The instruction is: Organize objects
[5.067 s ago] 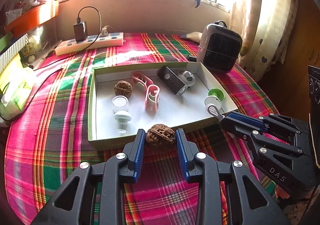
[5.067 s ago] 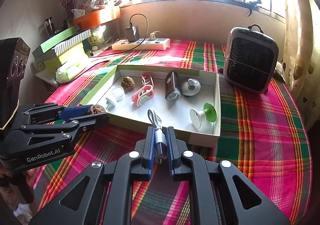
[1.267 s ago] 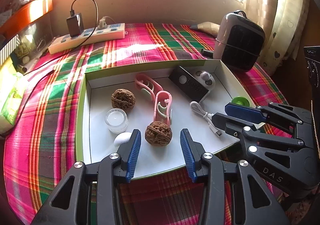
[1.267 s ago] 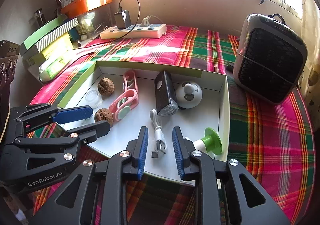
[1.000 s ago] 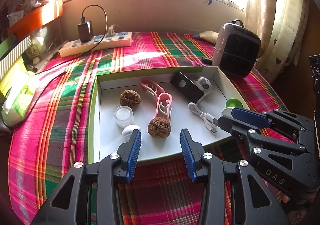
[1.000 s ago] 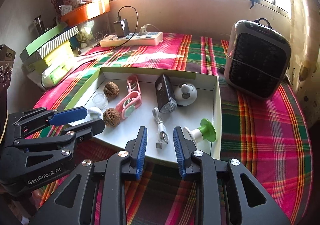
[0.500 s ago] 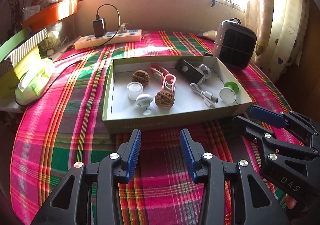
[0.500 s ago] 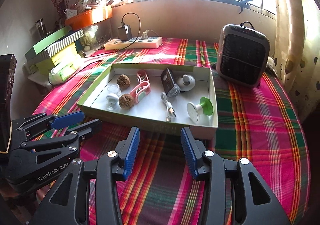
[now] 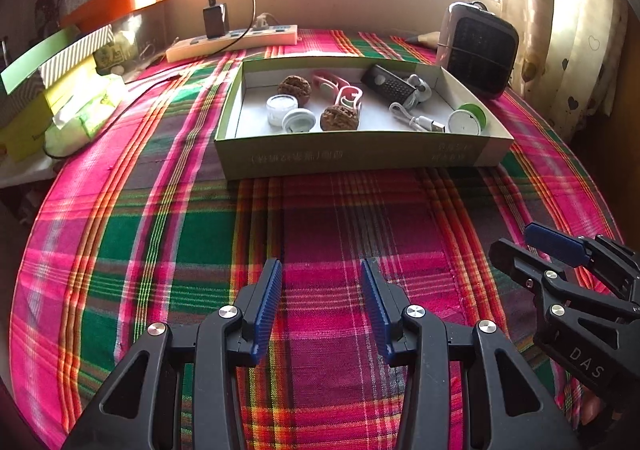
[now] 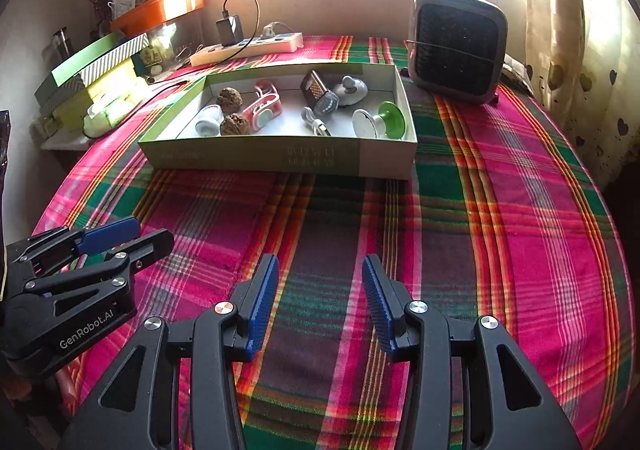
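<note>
A shallow green box (image 9: 360,154) (image 10: 280,158) with a white inside stands mid-table. In it lie two walnuts (image 9: 339,118) (image 10: 235,124), a white USB cable (image 9: 416,120) (image 10: 314,122), pink clips (image 9: 340,90), a black device (image 9: 386,84), a green and white suction cup (image 9: 466,122) and a small jar (image 9: 282,106). My left gripper (image 9: 320,270) (image 10: 152,230) hangs open over bare cloth, well short of the box. Beside it my right gripper (image 10: 320,266) (image 9: 514,240) is open too. Nothing is between either pair of fingers.
A plaid tablecloth (image 9: 160,210) covers the round table. A grey heater (image 10: 456,46) stands behind the box's right end. A power strip (image 9: 232,44) with a plugged charger lies at the back. Stacked boxes (image 9: 52,66) sit off the left edge, a curtain (image 10: 580,30) at the right.
Both grippers have drawn back from the box toward the near side of the table. The walnut and the cable stay in the box. The right jaws stand wider than a second ago.
</note>
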The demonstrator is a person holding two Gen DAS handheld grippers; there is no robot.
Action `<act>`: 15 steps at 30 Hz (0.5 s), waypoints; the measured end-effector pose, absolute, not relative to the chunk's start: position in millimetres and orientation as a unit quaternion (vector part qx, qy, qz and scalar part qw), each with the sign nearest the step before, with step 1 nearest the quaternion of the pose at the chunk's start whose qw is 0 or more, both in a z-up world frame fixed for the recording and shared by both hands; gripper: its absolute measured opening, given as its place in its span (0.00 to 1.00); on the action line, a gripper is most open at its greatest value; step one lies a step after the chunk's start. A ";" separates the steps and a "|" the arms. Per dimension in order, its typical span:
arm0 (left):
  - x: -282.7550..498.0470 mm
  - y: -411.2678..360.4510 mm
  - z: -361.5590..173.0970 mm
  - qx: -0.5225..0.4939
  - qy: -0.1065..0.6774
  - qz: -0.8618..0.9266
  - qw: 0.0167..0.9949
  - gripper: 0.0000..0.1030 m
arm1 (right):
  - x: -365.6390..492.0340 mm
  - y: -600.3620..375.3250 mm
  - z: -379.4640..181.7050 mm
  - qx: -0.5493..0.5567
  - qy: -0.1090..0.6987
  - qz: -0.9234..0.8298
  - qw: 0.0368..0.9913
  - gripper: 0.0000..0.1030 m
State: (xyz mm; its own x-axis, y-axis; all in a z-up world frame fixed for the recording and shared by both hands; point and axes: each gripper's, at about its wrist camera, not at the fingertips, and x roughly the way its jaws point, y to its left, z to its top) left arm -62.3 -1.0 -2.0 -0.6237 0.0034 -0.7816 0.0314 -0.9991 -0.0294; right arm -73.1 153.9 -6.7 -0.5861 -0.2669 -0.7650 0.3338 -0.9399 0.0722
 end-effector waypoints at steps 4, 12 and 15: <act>-55.4 4.3 -3.1 0.426 0.010 -0.905 0.015 0.38 | -69.1 156.2 -10.9 0.426 0.041 -0.890 0.160 0.52; -54.8 6.8 -3.3 0.426 0.007 -0.904 0.024 0.40 | -67.1 158.7 -10.7 0.429 0.043 -0.892 0.138 0.56; -54.8 7.0 -3.6 0.426 0.007 -0.904 0.024 0.40 | -67.3 158.2 -10.9 0.430 0.047 -0.891 0.141 0.60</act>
State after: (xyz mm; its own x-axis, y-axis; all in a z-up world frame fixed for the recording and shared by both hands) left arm -54.8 7.0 -3.6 -0.6351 -0.0376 -0.7715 0.0488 -0.9988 0.0085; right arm -67.3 158.2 -10.9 -0.5915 -0.2096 -0.7786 0.2911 -0.9560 0.0362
